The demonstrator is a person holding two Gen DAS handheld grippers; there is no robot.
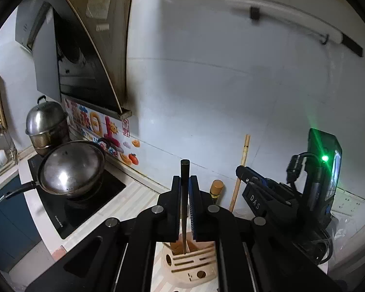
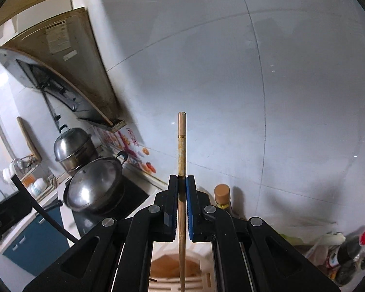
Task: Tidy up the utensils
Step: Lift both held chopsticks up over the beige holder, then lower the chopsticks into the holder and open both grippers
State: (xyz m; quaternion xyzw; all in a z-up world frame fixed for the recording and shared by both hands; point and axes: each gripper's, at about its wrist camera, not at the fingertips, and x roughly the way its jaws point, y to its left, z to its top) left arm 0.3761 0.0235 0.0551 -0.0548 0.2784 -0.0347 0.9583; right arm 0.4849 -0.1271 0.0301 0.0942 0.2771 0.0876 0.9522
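Now each gripper is clamped on one chopstick — left gripper (image 1: 185, 187) on the black chopstick (image 1: 184, 170), right gripper (image 2: 181, 187) on the bamboo chopstick (image 2: 181, 143) — tips over the holder (image 1: 189, 262) below the fingers. Probably best: keep both vertical, lower slowly.

Both views look forward and slightly downward along a handheld gripper toward the white tiled wall (image 1: 231, 85), close above the counter. Landmark: the lidded wok (image 1: 71, 168) on the hob. The left wrist view sits nearer it, wok at lower left; the right wrist view sits further right of it (image 2: 95, 185). Both share the wok, the range hood (image 1: 80, 48) above it, and the wall.
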